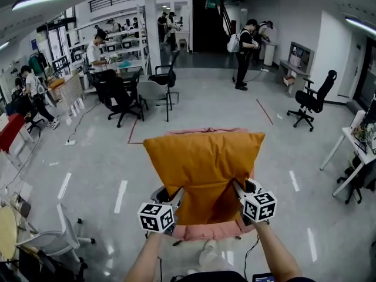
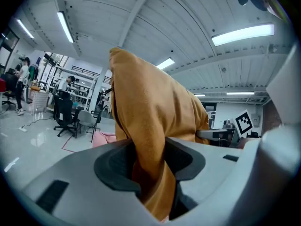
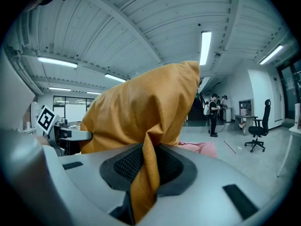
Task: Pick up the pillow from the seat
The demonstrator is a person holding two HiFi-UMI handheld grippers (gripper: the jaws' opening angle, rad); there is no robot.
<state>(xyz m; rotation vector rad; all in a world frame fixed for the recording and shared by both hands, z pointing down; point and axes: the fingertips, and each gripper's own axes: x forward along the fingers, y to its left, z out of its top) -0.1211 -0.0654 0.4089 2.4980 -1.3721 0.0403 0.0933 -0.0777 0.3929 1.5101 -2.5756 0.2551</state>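
An orange pillow (image 1: 202, 169) hangs in the air in front of me, held by its two near corners above a pink seat (image 1: 211, 231). My left gripper (image 1: 175, 197) is shut on the pillow's left corner, with orange cloth (image 2: 146, 140) pinched between its dark pads. At the other corner my right gripper (image 1: 238, 190) is shut on a bunched fold of the pillow (image 3: 148, 121). In the right gripper view the fabric runs down between the mesh pads. The pillow hides most of the seat.
Office chairs (image 1: 154, 93) and desks with people stand at the far left. A black chair (image 1: 311, 101) is at the right, a white table (image 1: 349, 143) beside it. People (image 1: 244, 51) stand at the back. A white chair (image 1: 50, 237) is near my left.
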